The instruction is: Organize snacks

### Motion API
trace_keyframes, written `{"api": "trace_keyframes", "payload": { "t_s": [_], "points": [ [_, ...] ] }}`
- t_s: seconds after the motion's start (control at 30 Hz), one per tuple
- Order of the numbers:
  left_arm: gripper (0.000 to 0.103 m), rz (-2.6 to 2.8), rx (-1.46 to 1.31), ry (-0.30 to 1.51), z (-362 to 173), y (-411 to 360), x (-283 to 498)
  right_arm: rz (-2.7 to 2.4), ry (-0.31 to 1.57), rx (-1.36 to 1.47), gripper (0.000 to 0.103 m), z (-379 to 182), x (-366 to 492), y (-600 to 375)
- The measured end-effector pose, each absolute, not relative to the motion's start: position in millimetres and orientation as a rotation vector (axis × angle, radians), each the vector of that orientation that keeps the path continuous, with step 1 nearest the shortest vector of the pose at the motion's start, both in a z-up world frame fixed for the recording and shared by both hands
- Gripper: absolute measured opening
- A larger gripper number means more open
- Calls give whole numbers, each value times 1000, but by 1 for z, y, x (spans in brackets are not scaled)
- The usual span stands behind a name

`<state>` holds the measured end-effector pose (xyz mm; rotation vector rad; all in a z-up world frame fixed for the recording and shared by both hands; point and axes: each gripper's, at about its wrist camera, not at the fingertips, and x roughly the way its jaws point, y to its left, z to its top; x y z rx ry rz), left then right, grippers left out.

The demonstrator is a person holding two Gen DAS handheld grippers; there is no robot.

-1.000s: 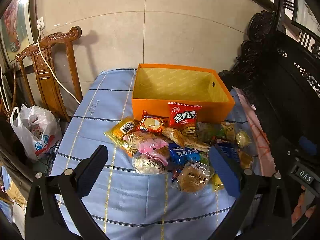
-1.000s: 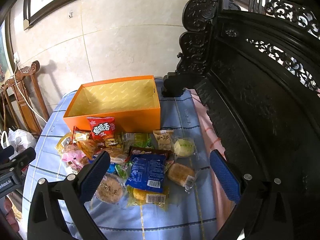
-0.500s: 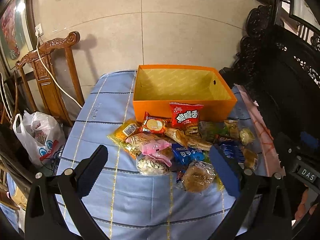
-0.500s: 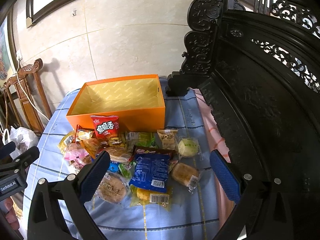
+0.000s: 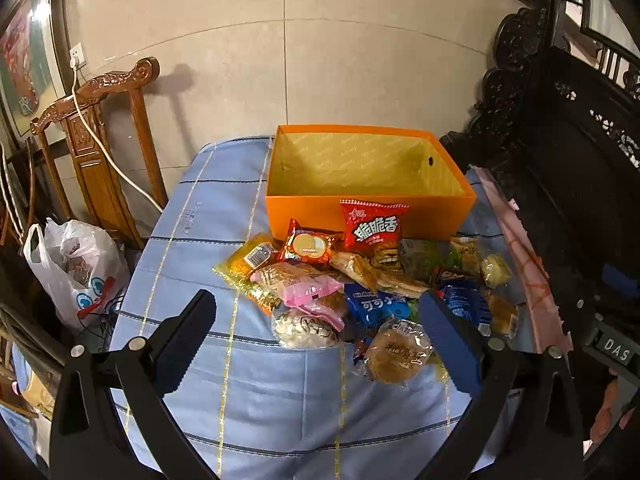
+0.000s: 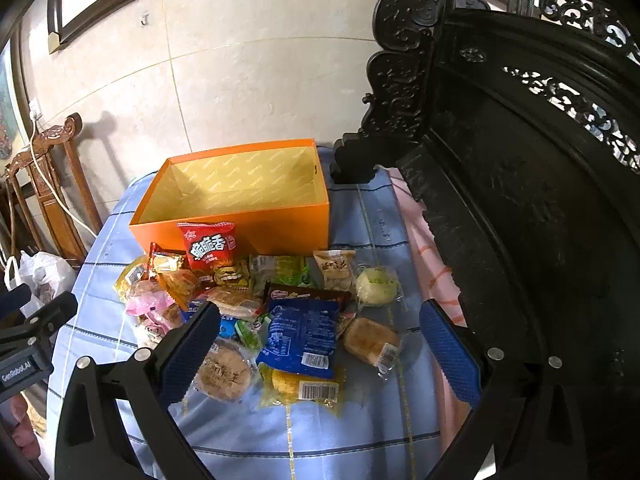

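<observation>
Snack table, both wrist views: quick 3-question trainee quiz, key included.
1. True or false: the orange box already holds snacks.
2. Which packet leans against the box's front wall? A) red chip bag B) blue cookie pack C) pink wrapper
3. What state are the left gripper and right gripper in?

Key: 1 false, its visible interior is empty; 2 A; 3 both open, holding nothing.

The orange box (image 5: 370, 216) looks like matt cardboard with a paler printed lining. A woven blue cloth (image 5: 280, 408) covers the bench beneath it. In front of the box, the snack packets (image 6: 296, 336) are glossy, crinkled plastic film. Left of the box stands a polished carved wooden chair (image 5: 96, 152); behind it, smooth wall tiles (image 5: 224, 68).
</observation>
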<state>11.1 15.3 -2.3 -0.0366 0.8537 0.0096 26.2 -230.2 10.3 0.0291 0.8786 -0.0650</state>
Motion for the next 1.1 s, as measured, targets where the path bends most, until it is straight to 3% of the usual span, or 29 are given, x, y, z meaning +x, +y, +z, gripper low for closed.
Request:
{"api": "trace_keyframes", "payload": {
  "t_s": [0.27,0.57,0.97,1.03,1.07,1.1],
  "points": [
    [99,5,10,822,-21,13,20,-2,897,69,100,-18,38,-236],
    [99,-53,40,915,-105,-2,61,60,993,155,100,-101,74,-248],
    [99,-156,139,956,-152,-44,141,13,1050,197,100,-181,110,-247],
    [58,-172,132,1011,-168,-46,151,14,1064,139,93,-184,111,-238],
    [43,-137,134,1035,-177,-45,155,22,1078,147,77,-187,110,-236],
    [33,-112,144,1047,-182,-44,156,8,1088,169,72,-186,109,-238]
  ]
}}
